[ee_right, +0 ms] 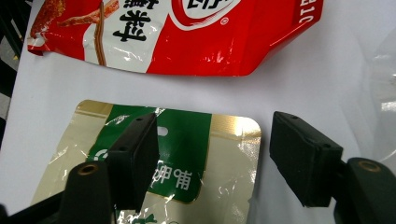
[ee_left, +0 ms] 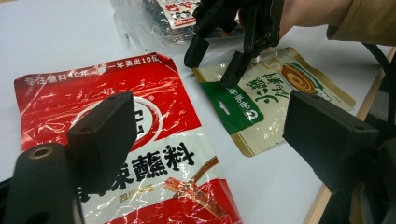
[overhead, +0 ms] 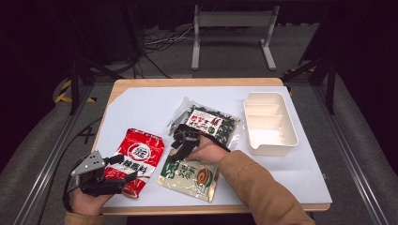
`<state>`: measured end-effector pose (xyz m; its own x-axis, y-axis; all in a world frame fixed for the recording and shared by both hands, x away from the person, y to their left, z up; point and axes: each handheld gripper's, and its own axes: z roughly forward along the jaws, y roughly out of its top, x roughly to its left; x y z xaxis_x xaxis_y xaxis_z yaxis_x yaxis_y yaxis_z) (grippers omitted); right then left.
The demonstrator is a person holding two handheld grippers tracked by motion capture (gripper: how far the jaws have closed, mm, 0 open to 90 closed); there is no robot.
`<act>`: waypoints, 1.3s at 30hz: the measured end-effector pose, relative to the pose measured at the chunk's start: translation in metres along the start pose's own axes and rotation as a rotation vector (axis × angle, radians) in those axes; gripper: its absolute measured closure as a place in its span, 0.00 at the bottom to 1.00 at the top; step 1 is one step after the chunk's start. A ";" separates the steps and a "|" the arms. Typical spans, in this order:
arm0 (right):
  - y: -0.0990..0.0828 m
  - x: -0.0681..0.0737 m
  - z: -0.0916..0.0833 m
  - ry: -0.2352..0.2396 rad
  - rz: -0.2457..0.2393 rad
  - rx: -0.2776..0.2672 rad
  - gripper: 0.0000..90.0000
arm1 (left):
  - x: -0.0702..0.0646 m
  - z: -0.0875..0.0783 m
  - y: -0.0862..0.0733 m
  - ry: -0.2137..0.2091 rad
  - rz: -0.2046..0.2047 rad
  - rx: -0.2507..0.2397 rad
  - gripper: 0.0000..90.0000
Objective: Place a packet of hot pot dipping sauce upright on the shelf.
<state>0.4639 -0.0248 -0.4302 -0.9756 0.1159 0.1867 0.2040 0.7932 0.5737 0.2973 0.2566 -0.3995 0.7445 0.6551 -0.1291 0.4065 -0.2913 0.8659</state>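
Observation:
A red snack pouch (overhead: 138,161) (ee_left: 140,154) (ee_right: 187,32) lies at the table's front left. My left gripper (overhead: 124,168) (ee_left: 212,126) hovers open over its lower half, with nothing pressed between its pads. To its right lies a green-and-gold pouch (overhead: 190,176) (ee_left: 266,98) (ee_right: 187,154). My right gripper (overhead: 177,155) (ee_left: 215,63) (ee_right: 215,158) points down at that pouch's top edge. Its jaws stand open, with the pouch's green header and top corner seen between them, apart from the pads. Behind the right hand lies a clear bag of dark dried food (overhead: 209,123) (ee_left: 170,14).
A white compartment tray (overhead: 270,136) stands at the right of the white table sheet (overhead: 141,105). The wooden front edge (overhead: 211,208) runs just below both pouches. A brown sleeve (overhead: 263,187) crosses the front right. A metal stand and cables lie on the floor beyond.

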 end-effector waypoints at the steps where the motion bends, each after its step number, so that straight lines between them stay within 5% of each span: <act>1: 0.000 0.000 0.000 0.002 0.004 0.002 0.37 | 0.000 0.000 0.000 0.000 0.000 0.000 0.20; 17: 0.003 0.010 -0.023 0.013 -0.015 -0.021 0.58 | 0.000 0.000 0.000 0.000 0.008 0.005 0.19; 23: 0.006 0.023 -0.030 0.009 -0.109 0.004 0.67 | -0.001 0.002 0.000 0.001 0.008 0.006 0.19; 29: 0.006 0.026 -0.024 0.055 -0.116 0.032 0.68 | -0.001 0.002 0.000 -0.002 0.007 0.010 0.19; 39: 0.005 0.023 -0.008 0.025 -0.115 0.099 0.70 | -0.001 0.002 0.000 -0.002 0.003 0.009 0.19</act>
<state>0.4431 -0.0226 -0.4166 -0.9895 0.0070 0.1443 0.0807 0.8554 0.5117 0.2974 0.2549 -0.4004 0.7468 0.6528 -0.1272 0.4089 -0.2998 0.8619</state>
